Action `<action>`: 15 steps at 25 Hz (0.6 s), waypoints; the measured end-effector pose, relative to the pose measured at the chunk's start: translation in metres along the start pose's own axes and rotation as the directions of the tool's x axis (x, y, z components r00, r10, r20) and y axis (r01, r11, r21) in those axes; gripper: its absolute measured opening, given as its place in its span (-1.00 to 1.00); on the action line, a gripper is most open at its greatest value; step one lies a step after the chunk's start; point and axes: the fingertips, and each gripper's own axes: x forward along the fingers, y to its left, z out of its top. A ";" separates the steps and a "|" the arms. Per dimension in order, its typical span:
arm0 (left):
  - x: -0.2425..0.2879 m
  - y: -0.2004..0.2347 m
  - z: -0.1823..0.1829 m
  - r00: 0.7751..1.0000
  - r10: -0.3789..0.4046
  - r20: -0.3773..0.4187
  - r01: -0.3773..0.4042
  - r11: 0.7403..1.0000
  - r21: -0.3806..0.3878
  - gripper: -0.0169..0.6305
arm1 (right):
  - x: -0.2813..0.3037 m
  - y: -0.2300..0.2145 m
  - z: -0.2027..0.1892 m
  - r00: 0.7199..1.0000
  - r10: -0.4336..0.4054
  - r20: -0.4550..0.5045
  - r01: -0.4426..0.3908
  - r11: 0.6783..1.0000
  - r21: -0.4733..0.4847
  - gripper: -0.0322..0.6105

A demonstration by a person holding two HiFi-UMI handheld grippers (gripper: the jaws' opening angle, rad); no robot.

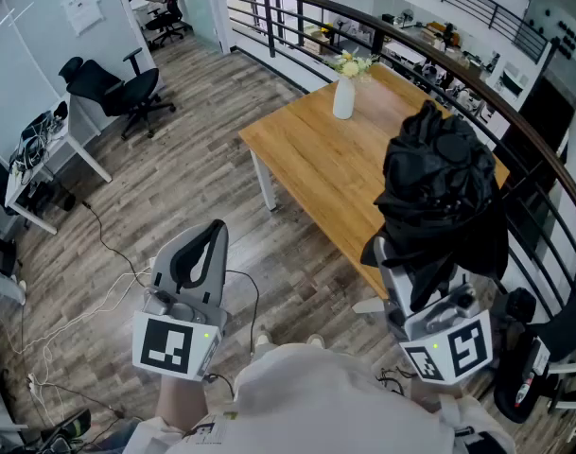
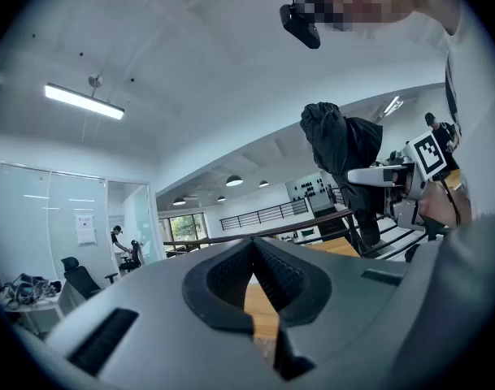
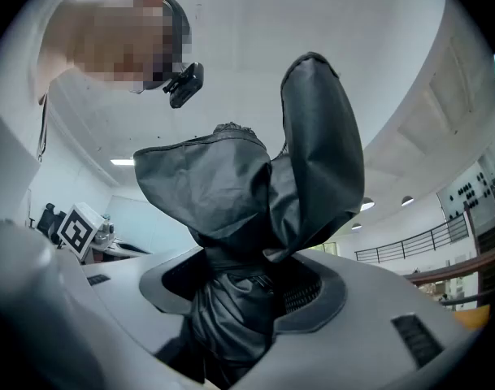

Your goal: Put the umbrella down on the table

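A black folded umbrella [image 1: 439,183] stands upright in my right gripper [image 1: 422,265], its loose fabric bunched above the jaws. It hangs over the near right corner of the wooden table [image 1: 316,164], well above the top. In the right gripper view the umbrella [image 3: 255,193] fills the gap and both pads press on its lower part, so my right gripper [image 3: 247,287] is shut on it. My left gripper [image 1: 200,252] is over the floor left of the table; its jaws [image 2: 254,254] meet at the tips with nothing in them. The umbrella [image 2: 338,149] also shows at the right of the left gripper view.
A white vase with flowers [image 1: 344,93] stands at the table's far edge. A dark curved railing [image 1: 477,74] runs behind and right of the table. A black office chair [image 1: 117,88], a white desk [image 1: 46,154] and floor cables [image 1: 108,253] lie to the left.
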 end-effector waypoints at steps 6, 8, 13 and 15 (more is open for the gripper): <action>0.011 -0.012 0.000 1.000 0.012 -0.024 -0.013 1.000 -0.016 -0.90 | -0.006 -0.010 -0.008 0.999 0.007 -0.035 -0.008 0.999 -0.034 -0.06; 0.016 -0.024 0.001 1.000 -0.002 -0.025 0.002 1.000 -0.009 -0.90 | -0.014 -0.016 -0.015 0.999 0.005 -0.049 -0.006 1.000 -0.017 -0.06; 0.028 -0.051 0.002 0.999 -0.032 -0.038 0.032 0.999 -0.005 -0.90 | -0.029 -0.038 -0.022 0.997 -0.019 -0.070 0.020 1.000 0.012 -0.06; 0.032 -0.059 0.001 0.998 -0.040 -0.055 0.040 0.999 -0.013 -0.90 | -0.035 -0.044 -0.024 0.997 -0.019 -0.069 0.022 0.999 0.041 -0.07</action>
